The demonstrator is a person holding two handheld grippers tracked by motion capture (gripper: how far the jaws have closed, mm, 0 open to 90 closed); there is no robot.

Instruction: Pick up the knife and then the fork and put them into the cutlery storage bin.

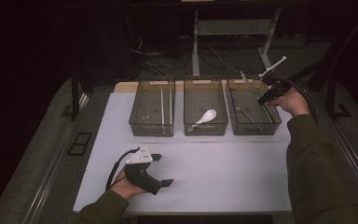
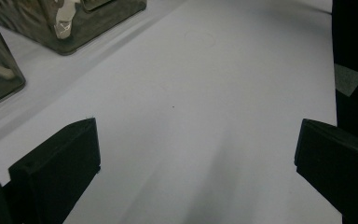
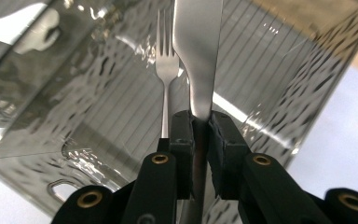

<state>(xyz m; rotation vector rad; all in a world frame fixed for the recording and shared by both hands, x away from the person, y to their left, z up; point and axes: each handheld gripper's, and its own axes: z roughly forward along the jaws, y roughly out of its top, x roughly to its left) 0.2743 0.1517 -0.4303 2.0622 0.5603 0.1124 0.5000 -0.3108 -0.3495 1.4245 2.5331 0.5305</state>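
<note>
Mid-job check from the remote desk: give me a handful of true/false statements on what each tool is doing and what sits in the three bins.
1. The right tool is shut on a knife. True.
2. That knife hangs over the left bin. False: it is over the right bin, where a fork already lies.
3. The middle bin holds a white spoon. True.
4. The left tool grips a chopstick. False: its jaws stand wide open with nothing between them, low over the white table.
5. The left bin holds long thin sticks. True.
</note>
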